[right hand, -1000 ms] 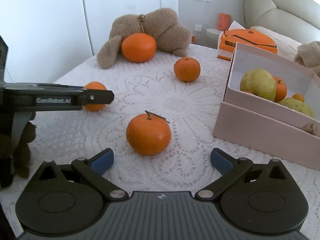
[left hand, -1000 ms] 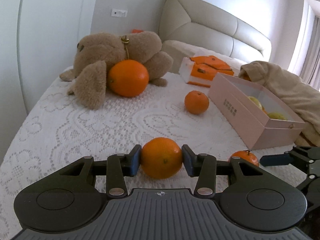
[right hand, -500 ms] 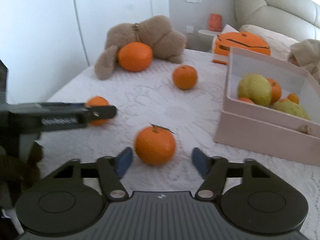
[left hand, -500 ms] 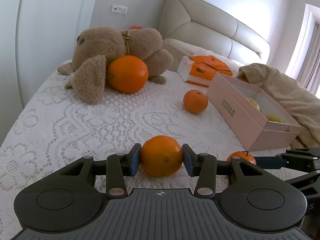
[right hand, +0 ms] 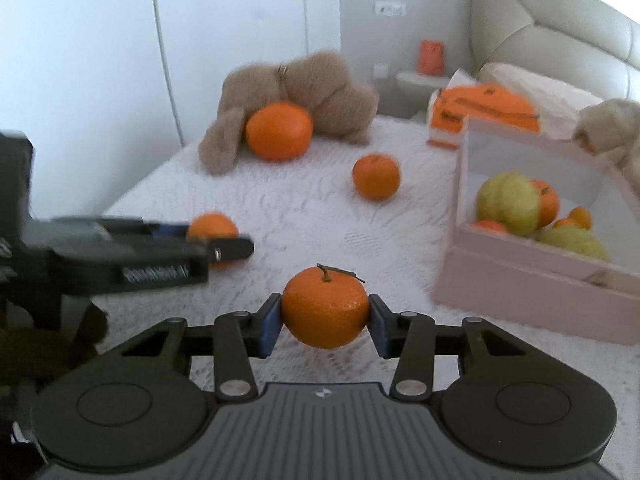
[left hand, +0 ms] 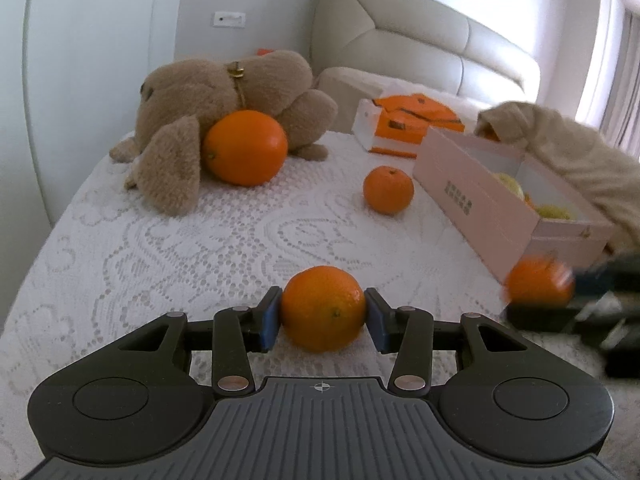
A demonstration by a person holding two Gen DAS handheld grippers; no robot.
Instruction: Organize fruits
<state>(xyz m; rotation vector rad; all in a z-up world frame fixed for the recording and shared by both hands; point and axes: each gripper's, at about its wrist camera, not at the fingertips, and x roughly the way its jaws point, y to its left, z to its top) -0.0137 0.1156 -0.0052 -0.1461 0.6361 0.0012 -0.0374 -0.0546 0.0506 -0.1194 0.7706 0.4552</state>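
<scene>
My left gripper (left hand: 322, 318) is shut on a smooth orange (left hand: 322, 307) just above the white lace bedspread (left hand: 200, 248). My right gripper (right hand: 324, 316) is shut on a stemmed orange (right hand: 325, 307), which shows blurred in the left wrist view (left hand: 538, 280). The left gripper with its orange (right hand: 212, 229) shows at the left of the right wrist view. A pink box (right hand: 520, 280) on the right holds several green and orange fruits (right hand: 508, 204). A loose orange (left hand: 388, 189) lies on the bed near the box. A big orange (left hand: 245, 147) rests against the teddy bear.
A brown teddy bear (left hand: 224, 120) lies at the far left of the bed. An orange-and-white package (left hand: 404, 126) sits behind the pink box (left hand: 492, 204). A beige blanket (left hand: 576, 152) drapes over the box's far side. The padded headboard (left hand: 420, 48) stands behind.
My right gripper moved forward and closed on the stemmed orange, which was lying free before. My left gripper kept its hold on its orange and shifted slightly forward.
</scene>
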